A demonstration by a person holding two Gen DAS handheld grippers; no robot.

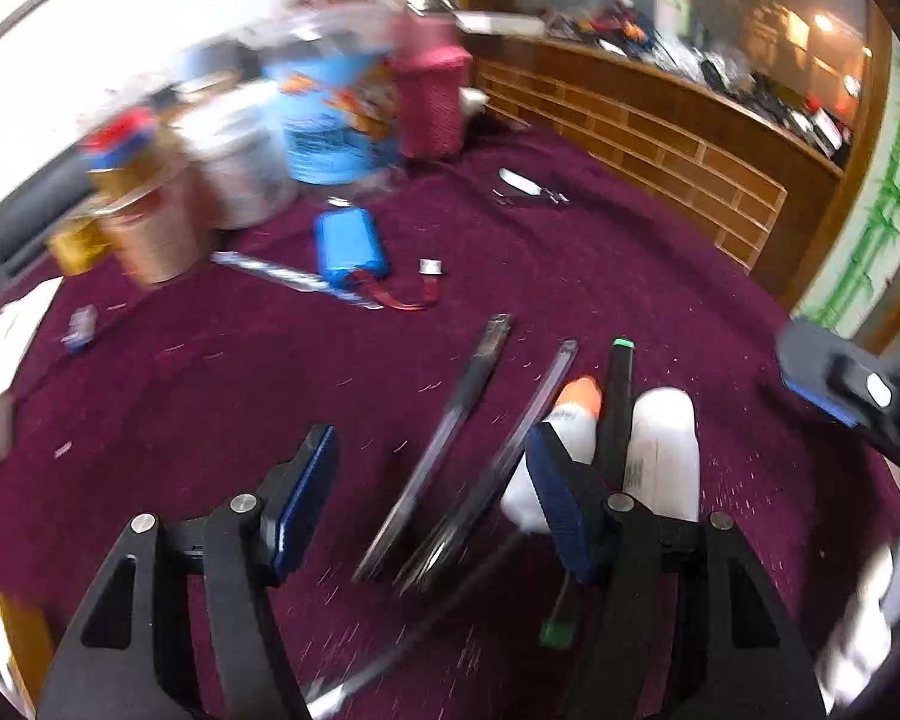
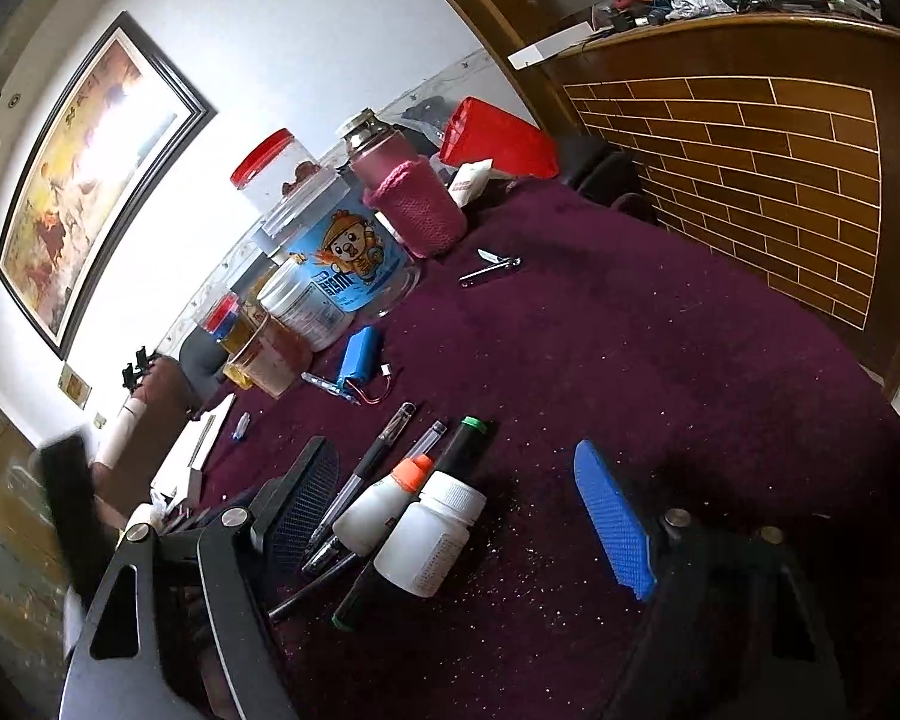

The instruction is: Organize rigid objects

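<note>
On the maroon cloth-covered table (image 2: 630,360), two white bottles (image 2: 429,531) and pens (image 2: 366,468) lie touching in a row between your right gripper's (image 2: 468,516) spread, empty jaws; your left gripper (image 1: 432,492), also spread and empty, could scatter them.

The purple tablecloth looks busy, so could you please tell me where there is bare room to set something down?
The widest bare patch of the tablecloth lies between the nail clipper, the brick-pattern panel and the green-capped marker. It is crowded along the jars by the wall and around the pens, the two white bottles and the blue battery pack.
</note>
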